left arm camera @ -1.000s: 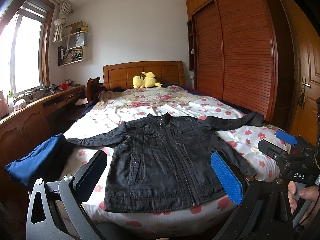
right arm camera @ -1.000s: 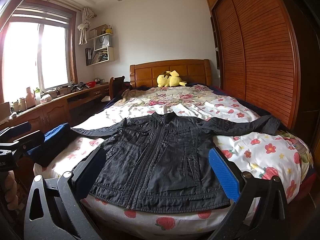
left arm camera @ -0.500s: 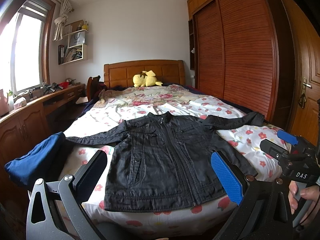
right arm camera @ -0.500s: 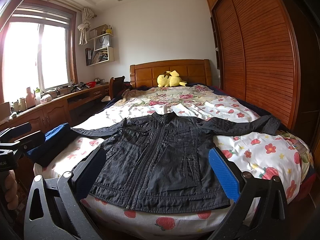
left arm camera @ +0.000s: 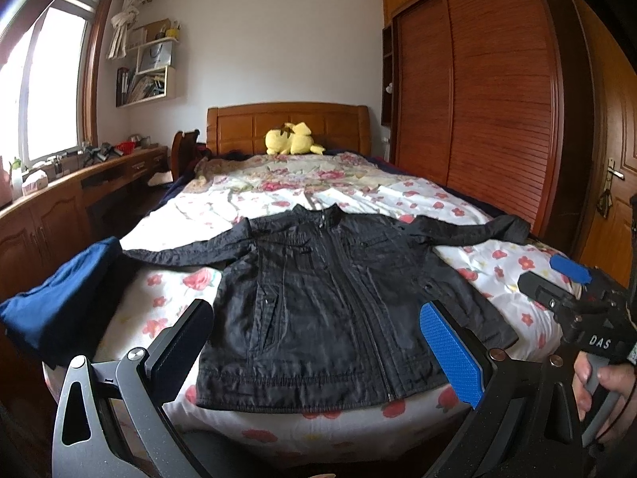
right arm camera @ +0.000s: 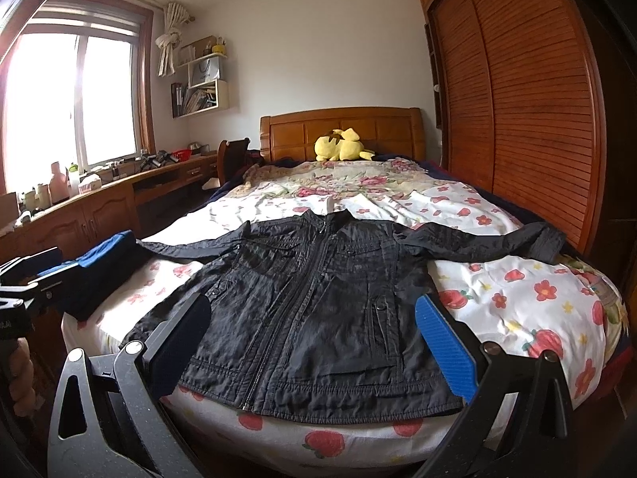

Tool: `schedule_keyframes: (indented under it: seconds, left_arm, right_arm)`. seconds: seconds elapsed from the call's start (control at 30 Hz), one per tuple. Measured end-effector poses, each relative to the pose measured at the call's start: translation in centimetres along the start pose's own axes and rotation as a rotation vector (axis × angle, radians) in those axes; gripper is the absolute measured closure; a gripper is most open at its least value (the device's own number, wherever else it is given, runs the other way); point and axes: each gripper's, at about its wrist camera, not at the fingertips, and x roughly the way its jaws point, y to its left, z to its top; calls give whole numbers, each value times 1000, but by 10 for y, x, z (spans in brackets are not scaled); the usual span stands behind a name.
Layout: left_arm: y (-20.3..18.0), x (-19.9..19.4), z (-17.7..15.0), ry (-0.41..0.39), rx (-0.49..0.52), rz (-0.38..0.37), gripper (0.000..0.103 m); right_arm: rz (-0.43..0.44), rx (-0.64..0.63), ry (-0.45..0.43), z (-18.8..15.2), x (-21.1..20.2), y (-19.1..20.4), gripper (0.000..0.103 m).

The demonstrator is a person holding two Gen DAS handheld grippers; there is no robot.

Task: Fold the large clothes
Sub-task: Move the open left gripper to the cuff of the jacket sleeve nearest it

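On bed (left arm camera: 497,263): one black jacket (left arm camera: 330,310) flat, two sleeves out; both hand-held grippers (left arm camera: 318,342) (right arm camera: 314,342) spread apart, empty.

A black jacket (left arm camera: 326,302) lies flat, front up and zipped, at the foot edge of the bed (left arm camera: 513,263), collar toward the headboard, both sleeves spread toward the bed's sides.

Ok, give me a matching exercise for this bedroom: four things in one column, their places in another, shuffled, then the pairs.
Things:
1. black jacket
2. yellow plush toy
3. folded blue garment
4. books

Places:
A. on the wall shelf
B. against the headboard
C. spread flat at the foot of the bed
D. at the bed's left edge, by the jacket's sleeve

Pairs: 1-C, 2-B, 3-D, 4-A
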Motion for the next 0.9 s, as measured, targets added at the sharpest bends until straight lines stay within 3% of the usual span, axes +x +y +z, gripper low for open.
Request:
schedule_keyframes:
  seconds: [0.47,0.9]
  left_arm:
    - [18,53,1,97,-39,30,0]
    - [37,112,5,91,-21,132,0]
  right_arm:
    - [59,-60,25,12,65,5,0]
    - [164,-112,67,18,174,15,0]
